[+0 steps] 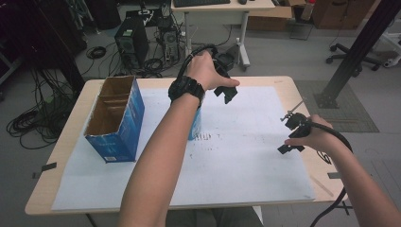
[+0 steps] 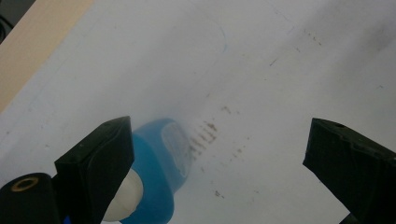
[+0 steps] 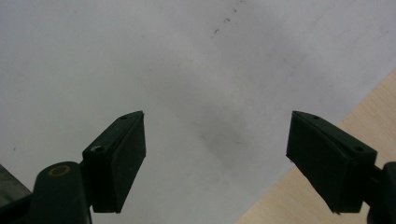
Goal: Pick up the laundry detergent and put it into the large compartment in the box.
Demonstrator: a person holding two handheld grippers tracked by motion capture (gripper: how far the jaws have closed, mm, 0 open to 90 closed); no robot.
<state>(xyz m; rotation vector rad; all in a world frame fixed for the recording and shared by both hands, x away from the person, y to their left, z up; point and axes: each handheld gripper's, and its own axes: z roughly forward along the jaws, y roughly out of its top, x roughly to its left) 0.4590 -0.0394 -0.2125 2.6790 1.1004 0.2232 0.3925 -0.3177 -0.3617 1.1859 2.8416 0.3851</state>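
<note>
With its jaws wide apart, the left gripper [image 2: 215, 154] hovers above the blue cup [image 2: 161, 172] standing on the white sheet [image 1: 246, 156] just right of the blue box [image 1: 118, 118], ungrasped, while the right gripper [image 3: 215, 158], likewise spread, idles at the sheet's right edge.

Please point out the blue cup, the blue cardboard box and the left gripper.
blue cup [image 2: 156, 175]: left gripper view, on its blue side wall.
blue cardboard box [image 1: 132, 113]: high view, on its blue long side.
left gripper [image 2: 217, 158]: left gripper view, midway between the open jaws.
</note>
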